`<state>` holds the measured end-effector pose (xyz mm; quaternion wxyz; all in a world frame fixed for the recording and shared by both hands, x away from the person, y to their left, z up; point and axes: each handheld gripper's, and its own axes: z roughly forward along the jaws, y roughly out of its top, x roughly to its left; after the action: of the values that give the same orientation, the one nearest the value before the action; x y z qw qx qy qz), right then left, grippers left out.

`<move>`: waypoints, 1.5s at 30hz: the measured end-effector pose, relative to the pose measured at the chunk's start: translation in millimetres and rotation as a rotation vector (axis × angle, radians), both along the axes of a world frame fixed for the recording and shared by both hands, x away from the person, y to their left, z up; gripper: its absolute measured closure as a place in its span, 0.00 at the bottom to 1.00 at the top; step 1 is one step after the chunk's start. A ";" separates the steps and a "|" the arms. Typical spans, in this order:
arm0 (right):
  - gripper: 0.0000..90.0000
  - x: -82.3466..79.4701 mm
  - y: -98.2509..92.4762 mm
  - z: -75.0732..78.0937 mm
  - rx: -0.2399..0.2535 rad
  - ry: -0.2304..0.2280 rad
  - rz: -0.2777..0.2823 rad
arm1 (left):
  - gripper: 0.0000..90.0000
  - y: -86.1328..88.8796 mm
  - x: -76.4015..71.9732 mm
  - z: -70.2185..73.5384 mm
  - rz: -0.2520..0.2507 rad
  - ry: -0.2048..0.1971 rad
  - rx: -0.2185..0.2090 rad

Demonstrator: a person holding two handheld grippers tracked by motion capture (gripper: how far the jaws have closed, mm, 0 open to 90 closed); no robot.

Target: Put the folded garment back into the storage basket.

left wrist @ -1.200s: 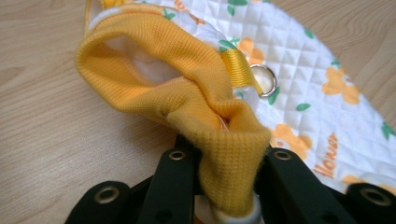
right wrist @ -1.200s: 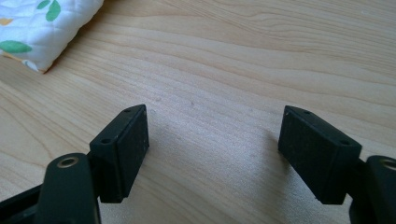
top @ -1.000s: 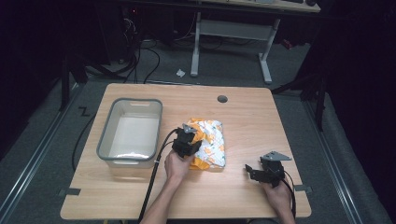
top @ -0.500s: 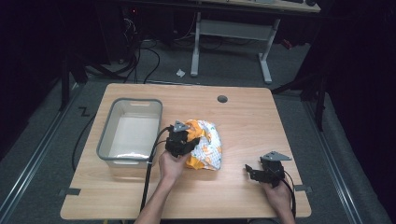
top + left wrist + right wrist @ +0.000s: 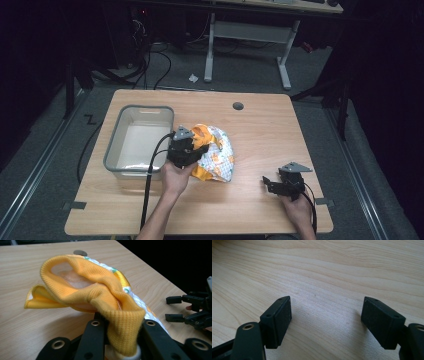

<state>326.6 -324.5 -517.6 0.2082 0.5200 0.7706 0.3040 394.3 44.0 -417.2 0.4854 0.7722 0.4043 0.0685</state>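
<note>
While the high view looks down on the wooden table (image 5: 260, 130), the left gripper (image 5: 192, 150) pinches a bunched orange and white patterned cloth (image 5: 215, 155) just beside the right wall of the grey plastic bin (image 5: 112, 155). Part of the cloth looks raised off the wood while its lower fold trails near the surface. I judge the step in hand to be carrying the cloth toward the bin, which stands empty to the left. The next move, as I read it, calls for lifting the bundle high enough to clear the bin's rim, swinging it over the opening, and only then letting go. The right gripper (image 5: 277, 184) rests near the table's front right corner, well apart from the cloth.

From the left gripper view, the two black jaws are pressed on a thick fold of the cloth (image 5: 100, 295), the orange ribbed hem squeezed between them and the white printed side falling away to the right. The rest of the fabric hangs forward above the table (image 5: 37, 260). The right gripper (image 5: 175, 308) shows farther off at the right edge, its jaws apart.

Along the right gripper view, the right gripper (image 5: 327, 315) has its jaws spread wide with nothing between them but bare table (image 5: 324, 270).
</note>
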 end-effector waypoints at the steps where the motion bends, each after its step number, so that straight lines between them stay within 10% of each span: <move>1: 0.28 0.0 0.0 0.0 0.000 0.000 0.000 | 0.89 2.1 -0.8 2.9 0.001 -0.008 0.004; 45: 0.28 0.2 0.0 0.0 0.000 -0.001 -0.001 | 0.89 110.5 8.1 55.1 0.122 -0.092 -0.016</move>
<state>326.8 -324.5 -517.7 0.2085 0.5203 0.7703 0.3041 402.4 154.5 -362.1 0.5044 0.7384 0.4282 0.1303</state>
